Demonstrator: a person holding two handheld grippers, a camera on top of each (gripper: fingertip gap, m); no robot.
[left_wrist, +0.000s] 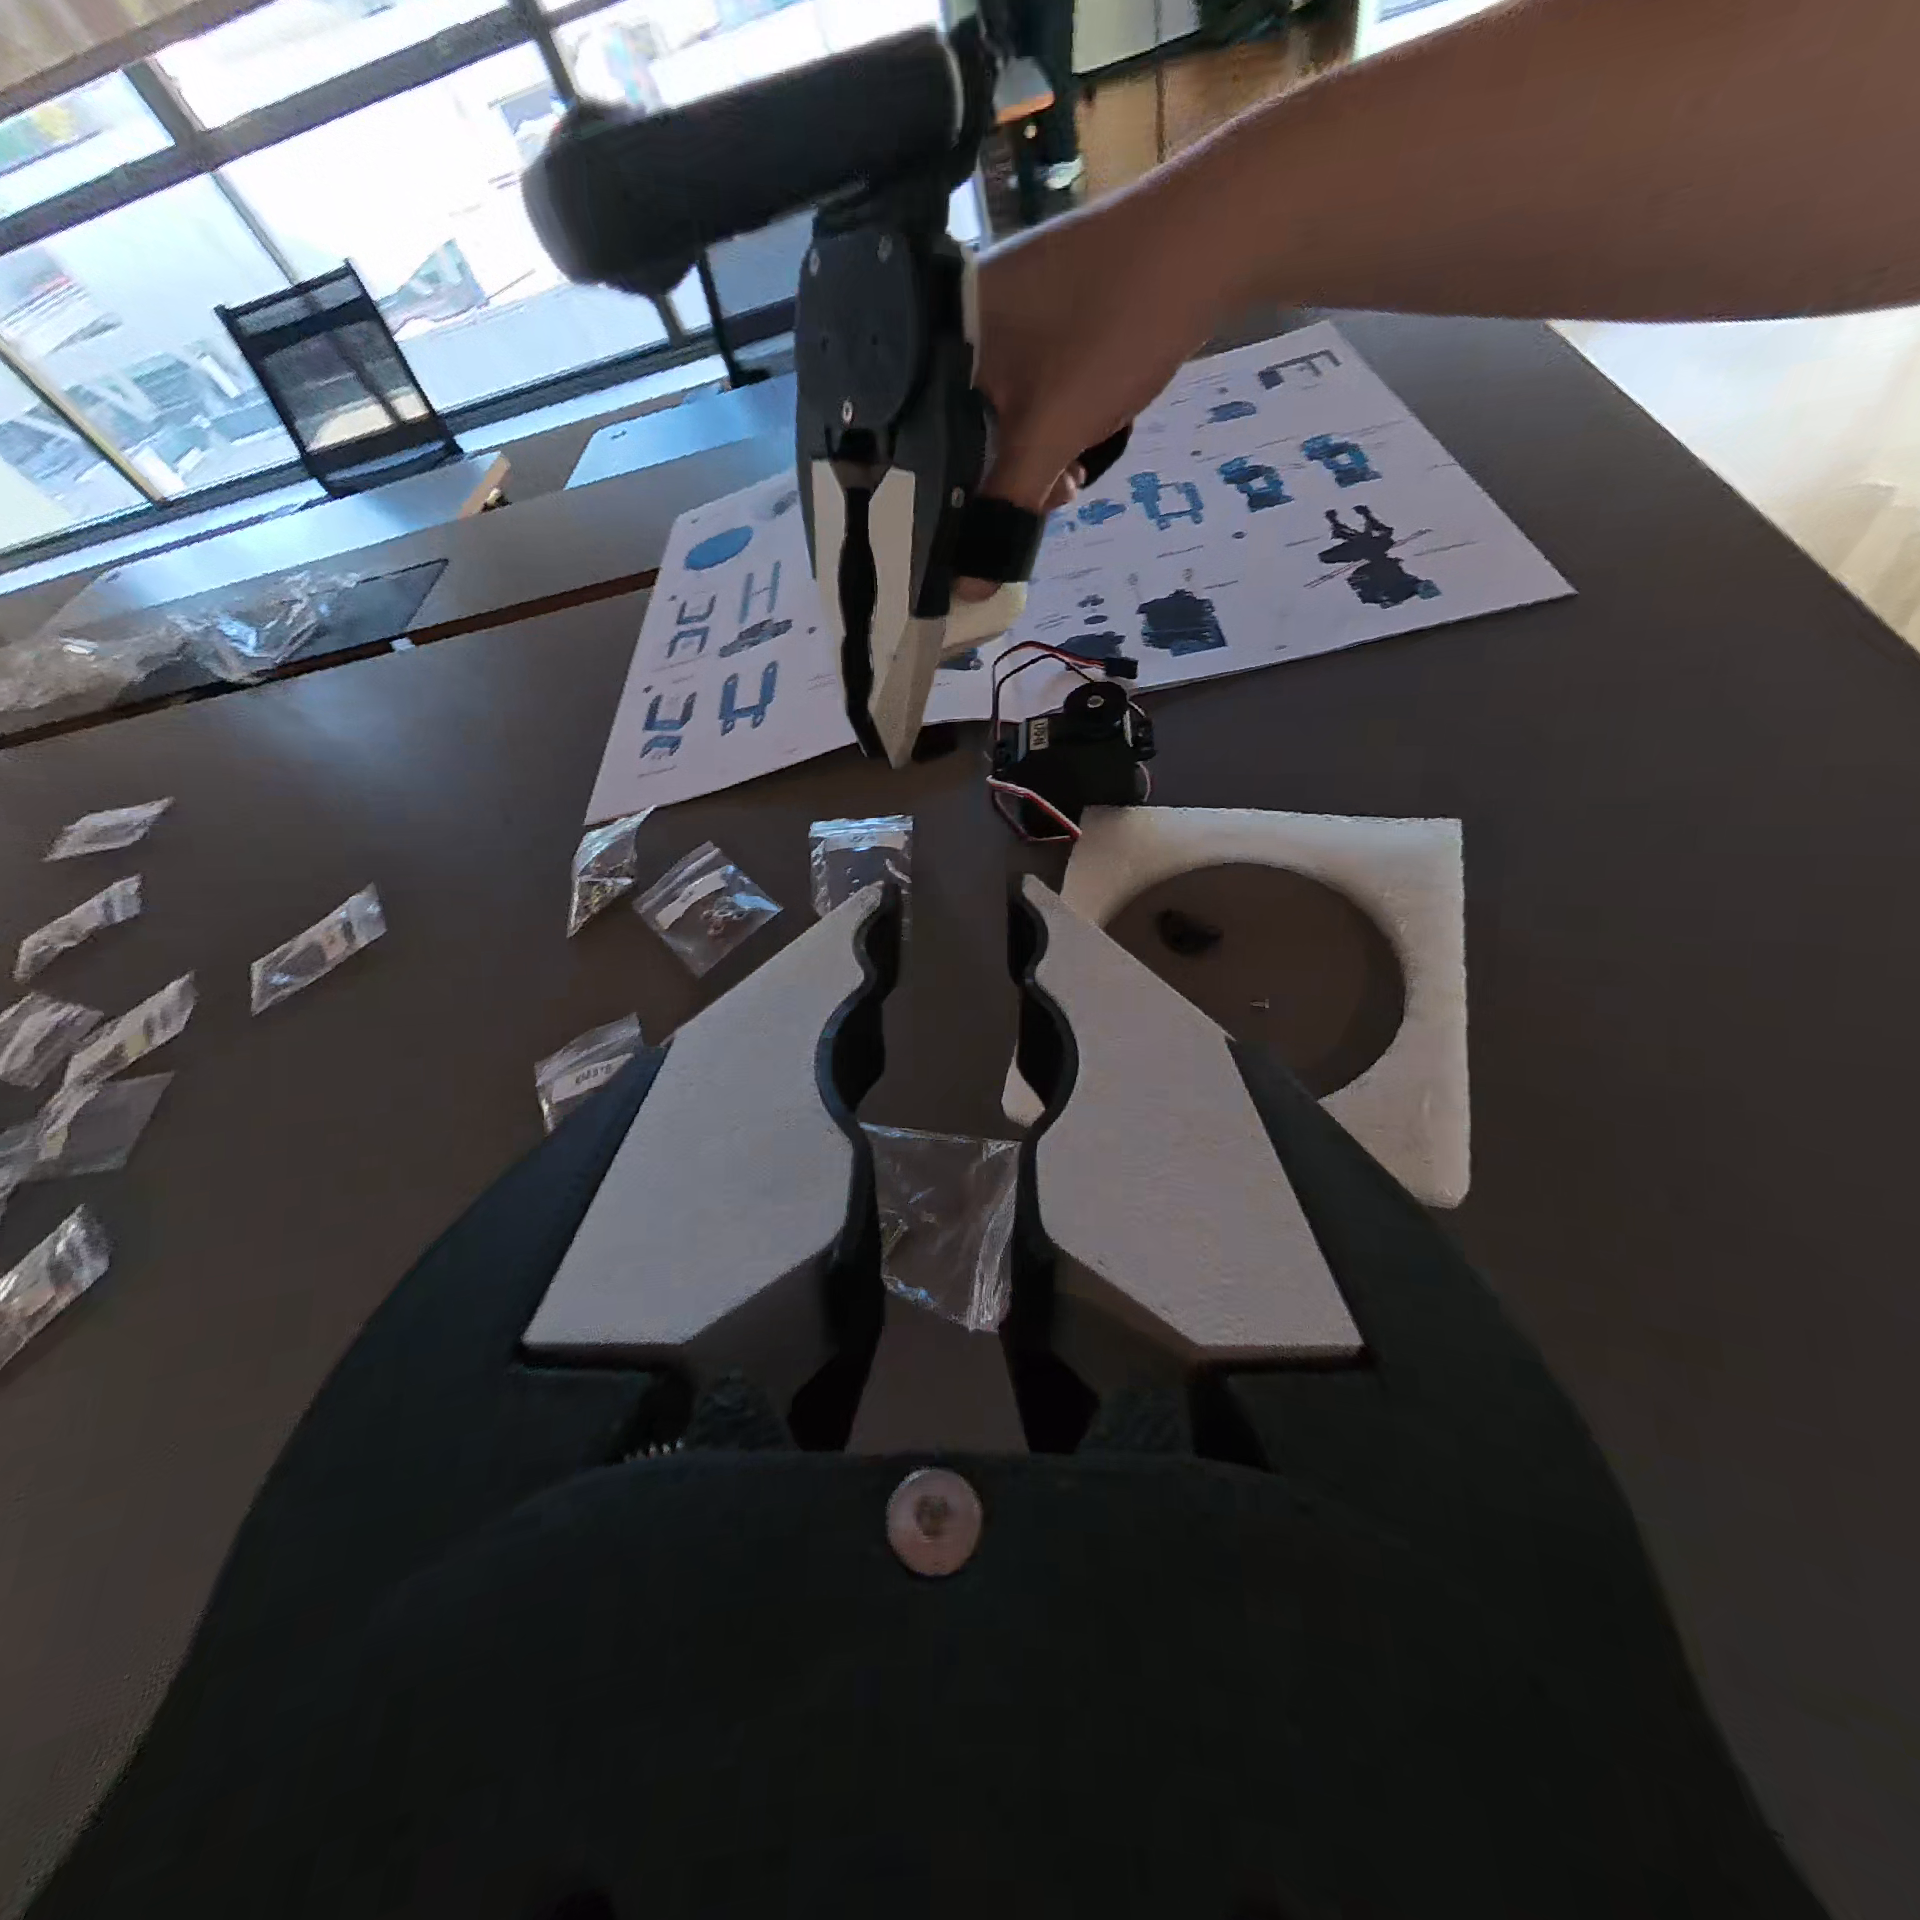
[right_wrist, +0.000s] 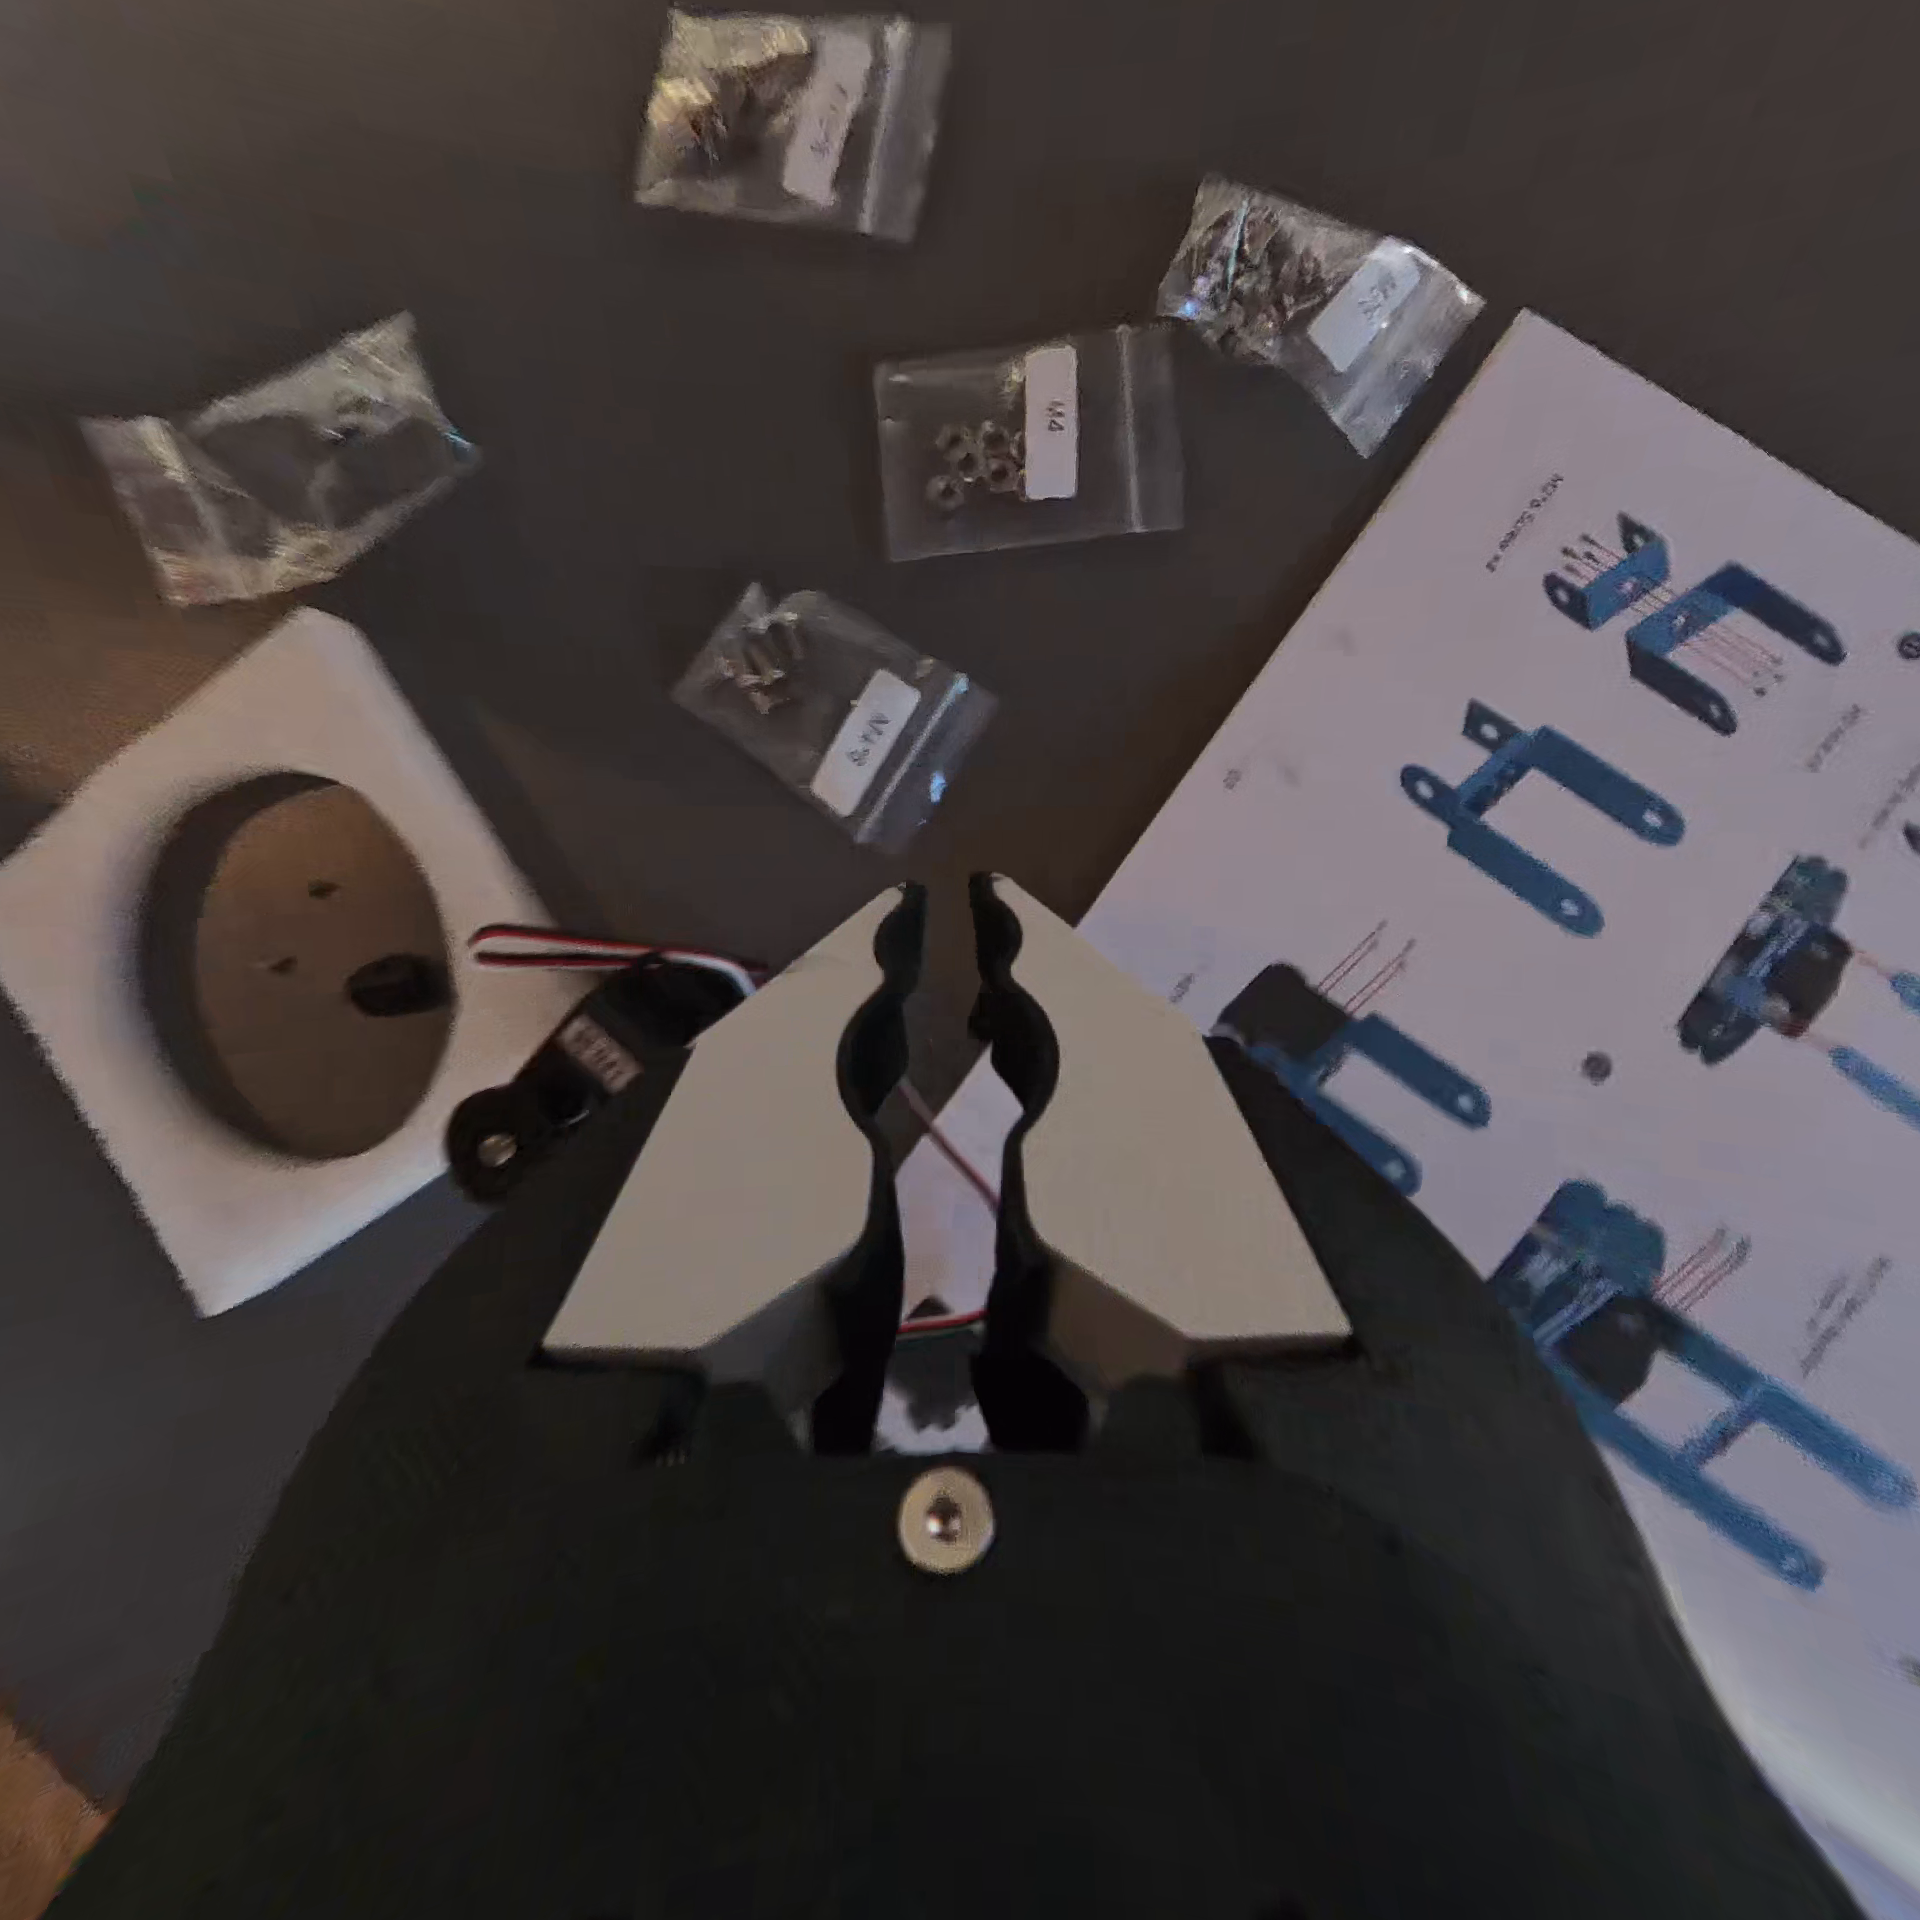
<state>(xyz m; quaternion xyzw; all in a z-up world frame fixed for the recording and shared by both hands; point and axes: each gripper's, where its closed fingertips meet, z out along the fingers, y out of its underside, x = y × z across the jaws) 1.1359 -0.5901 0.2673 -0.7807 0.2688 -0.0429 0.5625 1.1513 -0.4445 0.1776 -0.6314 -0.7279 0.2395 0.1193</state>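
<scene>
My left gripper is open above the dark table. A small clear bag lies on the table below the gap between its fingers, not gripped. My right gripper, held by a hand, points down at the corner of a printed sheet. Its jaws stand a narrow gap apart with nothing in them. A black servo with a striped cable lies just beside it. It rests against a white foam square with a round hole.
Small clear bags of screws and nuts lie ahead of both grippers, and several more sit at the left. A black mesh rack stands by the windows. The table's edge runs down the right side. The grippers' ends are close to 20 cm from one another.
</scene>
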